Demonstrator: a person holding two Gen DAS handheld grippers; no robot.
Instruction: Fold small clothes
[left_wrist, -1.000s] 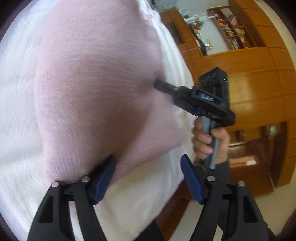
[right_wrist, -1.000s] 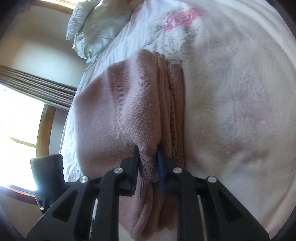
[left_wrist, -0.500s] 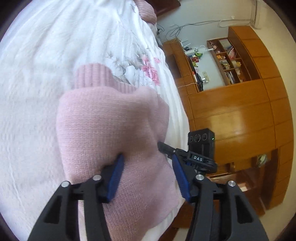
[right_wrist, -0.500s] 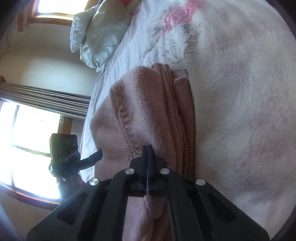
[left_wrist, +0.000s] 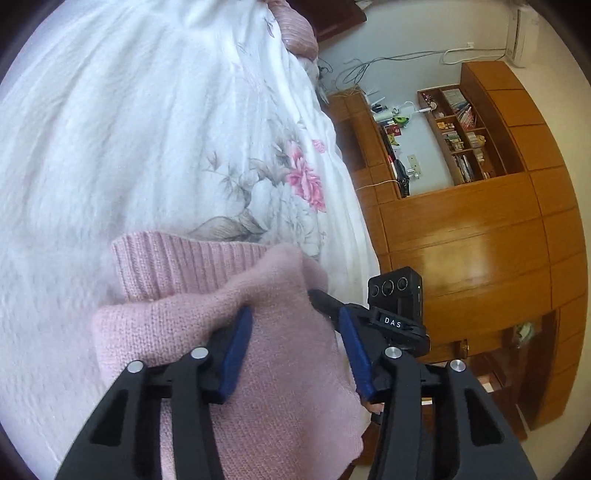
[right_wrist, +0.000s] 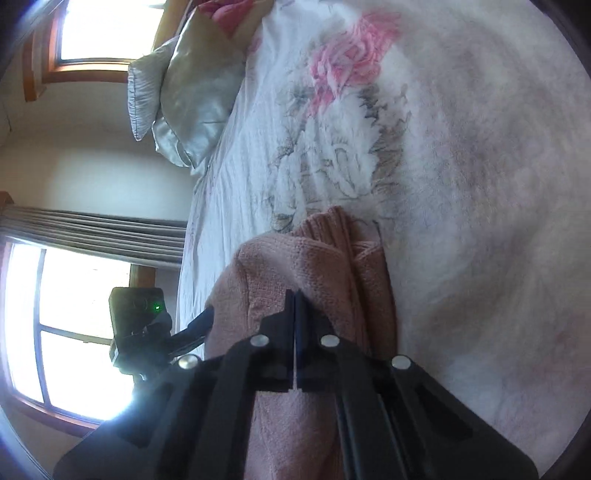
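Lowering pink sweater (left_wrist: 229, 325) onto bedspread (left_wrist: 129, 147), right tool (right_wrist: 294, 295) now fully clamped

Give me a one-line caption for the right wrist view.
Right gripper shut over a folded pink sweater on a floral bedspread.

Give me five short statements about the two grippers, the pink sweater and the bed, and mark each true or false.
1. The right gripper has its jaws pressed together. True.
2. The left gripper is shut tight. False: its blue pads stand apart, with the pink sweater bulging between them.
3. The sweater lies on a bare wooden floor. False: it lies on a white bedspread printed with a pink flower.
4. The sweater's ribbed hem shows beyond the folded-over layer. True.
5. The sweater is spread out flat in one layer. False: the right wrist view shows several stacked layers along its folded edge.
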